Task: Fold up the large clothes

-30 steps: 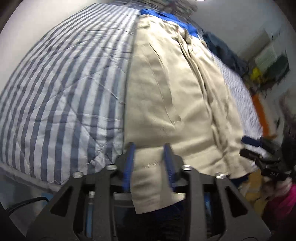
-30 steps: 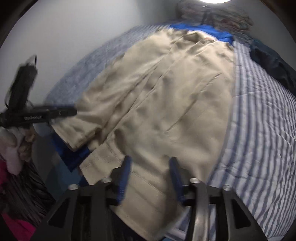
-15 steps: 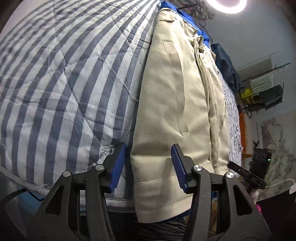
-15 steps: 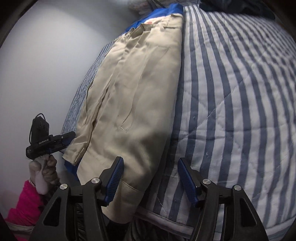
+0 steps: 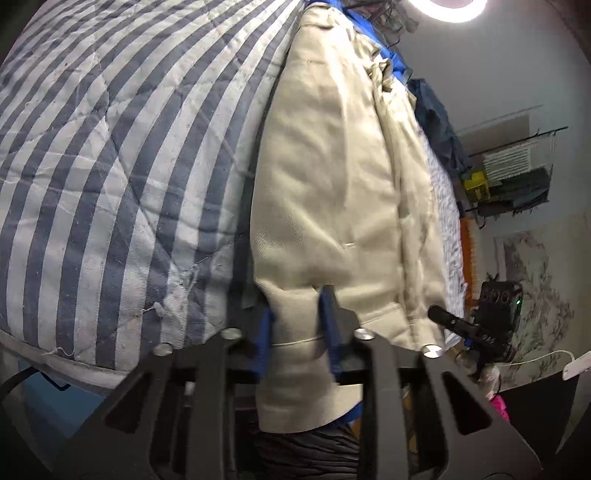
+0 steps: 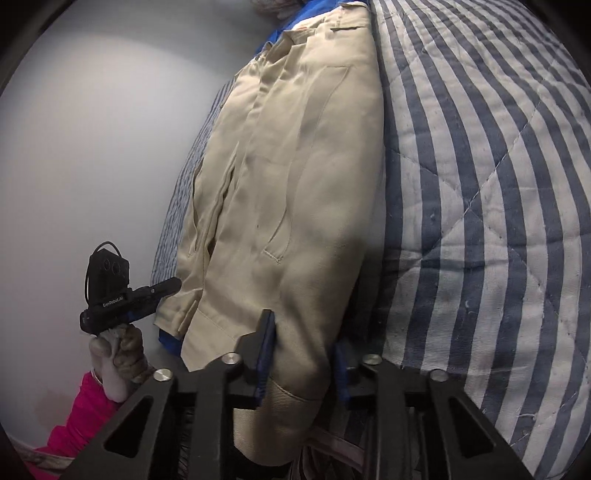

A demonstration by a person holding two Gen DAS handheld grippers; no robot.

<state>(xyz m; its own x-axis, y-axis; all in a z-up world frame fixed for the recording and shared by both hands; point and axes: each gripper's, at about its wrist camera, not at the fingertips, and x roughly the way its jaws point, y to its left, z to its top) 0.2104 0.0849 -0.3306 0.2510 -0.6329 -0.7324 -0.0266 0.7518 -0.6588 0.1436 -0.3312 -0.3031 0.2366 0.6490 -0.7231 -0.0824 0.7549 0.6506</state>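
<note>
**Both tongs close on khaki trousers at the foot of the bed**

A pair of beige trousers (image 5: 332, 192) lies lengthwise on a bed covered by a blue-and-white striped quilt (image 5: 110, 166), the hem ends hanging over the near edge. The left tongs (image 5: 297, 325) are closing on one hem corner — the cloth sits bunched between the blue pads (image 5: 327, 317), which press into it. The right tongs (image 6: 303, 354) are closing on the other hem corner at the same edge, the fabric drawn narrow between their jaws.

In the right wrist view, a hand (image 6: 118, 350) in a pink sleeve (image 6: 85, 410) holds the left tool beside the trousers' far hem; in the left wrist view the right tool shows just past the trousers' other side. A blue garment (image 6: 170, 341) peeks out under the trousers at the near edge and again at the far end of the bed. A ring light (image 5: 456, 7) glows above, and a wire shelf (image 5: 513, 166) hangs on the wall beyond the bed's side.
</note>
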